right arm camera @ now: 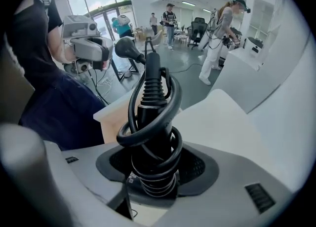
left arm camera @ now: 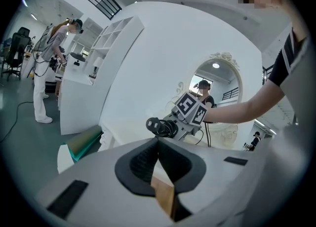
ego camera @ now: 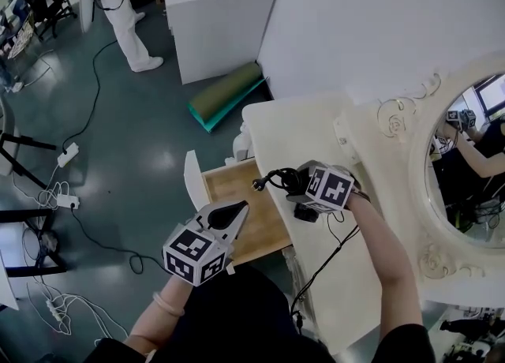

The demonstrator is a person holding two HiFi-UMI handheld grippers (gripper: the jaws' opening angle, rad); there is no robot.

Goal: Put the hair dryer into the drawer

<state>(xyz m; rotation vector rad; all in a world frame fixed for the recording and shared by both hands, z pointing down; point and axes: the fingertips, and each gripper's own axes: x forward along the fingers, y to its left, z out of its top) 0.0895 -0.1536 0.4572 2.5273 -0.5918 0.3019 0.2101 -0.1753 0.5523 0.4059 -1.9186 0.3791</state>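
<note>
The right claw [right arm camera: 153,171] grasps the cord-wrapped hair dryer [right arm camera: 150,102] above the right edge of the open drawer [ego camera: 237,188], beside the bench [ego camera: 292,129]. The left claw [ego camera: 230,213], clenched on nothing, hovers over the drawer's front. A mirror [ego camera: 473,156] stands beyond the drawer.

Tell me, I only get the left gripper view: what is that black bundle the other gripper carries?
Observer: A hair dryer; the right gripper clamps its handle, with the cord wound round it.
Operator: Where does it go?
Observer: Into a drawer, which the head view shows pulled out of the white dressing table.
Operator: Anything in there?
Observer: The wooden bottom that shows is bare.
</note>
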